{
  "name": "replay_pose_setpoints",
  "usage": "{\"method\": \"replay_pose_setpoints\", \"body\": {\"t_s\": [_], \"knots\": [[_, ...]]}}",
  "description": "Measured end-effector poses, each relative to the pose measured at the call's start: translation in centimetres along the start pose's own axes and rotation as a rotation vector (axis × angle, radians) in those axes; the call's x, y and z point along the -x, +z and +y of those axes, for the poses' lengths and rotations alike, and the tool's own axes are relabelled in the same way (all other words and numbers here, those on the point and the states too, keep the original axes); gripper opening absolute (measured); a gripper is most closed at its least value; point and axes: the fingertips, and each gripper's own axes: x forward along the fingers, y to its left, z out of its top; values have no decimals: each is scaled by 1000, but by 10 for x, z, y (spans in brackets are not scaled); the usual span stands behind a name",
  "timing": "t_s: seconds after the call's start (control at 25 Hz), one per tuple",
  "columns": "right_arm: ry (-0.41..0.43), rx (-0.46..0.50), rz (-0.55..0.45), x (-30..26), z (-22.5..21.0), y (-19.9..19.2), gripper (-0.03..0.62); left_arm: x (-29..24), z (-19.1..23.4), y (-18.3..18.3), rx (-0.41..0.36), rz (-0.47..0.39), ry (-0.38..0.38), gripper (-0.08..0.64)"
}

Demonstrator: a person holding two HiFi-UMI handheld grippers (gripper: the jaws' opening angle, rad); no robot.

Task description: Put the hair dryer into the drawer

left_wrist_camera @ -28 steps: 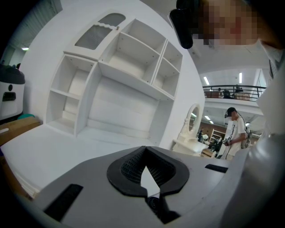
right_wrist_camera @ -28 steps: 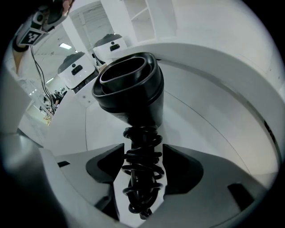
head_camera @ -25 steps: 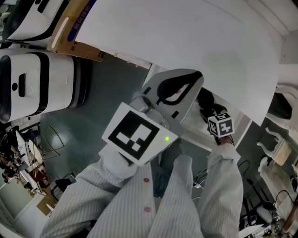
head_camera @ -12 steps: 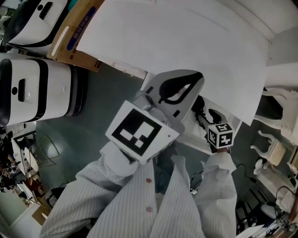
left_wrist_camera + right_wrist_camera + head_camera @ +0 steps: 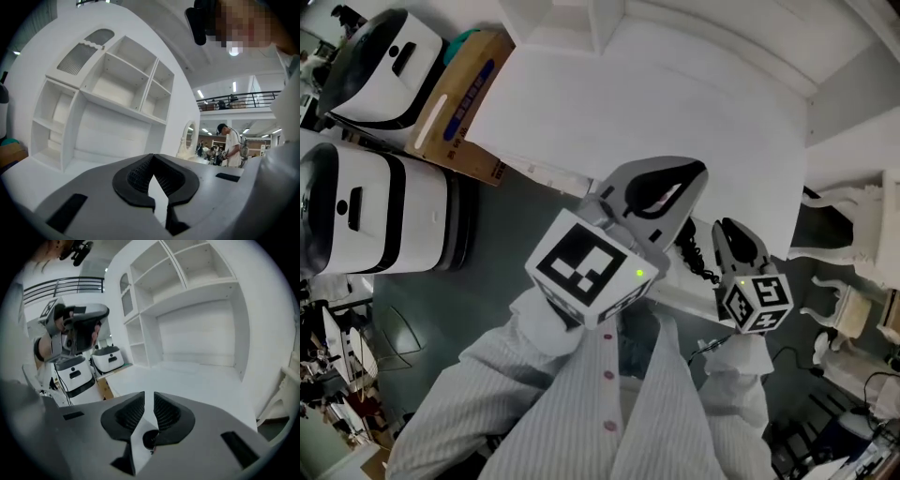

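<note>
Black and mostly hidden, the hair dryer lies in the open drawer under the front edge of the white desk top, in the lower right middle of the head view. It shows only in the gap between the two grippers. The visible part is a dark, curly strip running from upper left to lower right, probably its cord. Which way the nozzle points cannot be made out.

The left gripper fills the centre of that view, just left of the dryer and pointing to the upper right. Its own view shows the jaw tips pressed together with nothing between them. A small green light glows on its marker cube.

The right gripper sits just right of the dryer and clear of it. Its jaws have just been closing. They are now a narrow slit apart and hold nothing.

At the upper left, a brown cardboard box carries a blue strip with print too small to read. Beside it stand two white machines with black bands. No other writing is legible, only the black-and-white squares on the cubes.
</note>
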Motion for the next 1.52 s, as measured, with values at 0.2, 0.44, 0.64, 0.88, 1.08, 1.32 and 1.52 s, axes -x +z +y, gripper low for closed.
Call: {"method": "replay_pose_setpoints", "body": {"t_s": [0.2,0.44,0.64,0.88,1.08,1.32,1.52], "knots": [[-12,36,-176,31,22,75,31,1,-18,12,-24,-10,-50,9],[-22,51,-302,67,47,135,17,1,-29,21,-39,-16,-99,9],[-35,50,-380,99,61,167,12,5,-35,26,-52,-18,-108,9],[-36,39,-422,113,67,183,12,9,-41,26,-58,-18,-115,9],[-24,31,-430,115,70,185,11,12,-44,24,-62,-16,-116,9],[-25,35,-420,116,75,184,12,17,-47,22,-63,-13,-118,9],[-33,35,-416,116,74,181,11,18,-48,20,-69,-8,-119,9]]}}
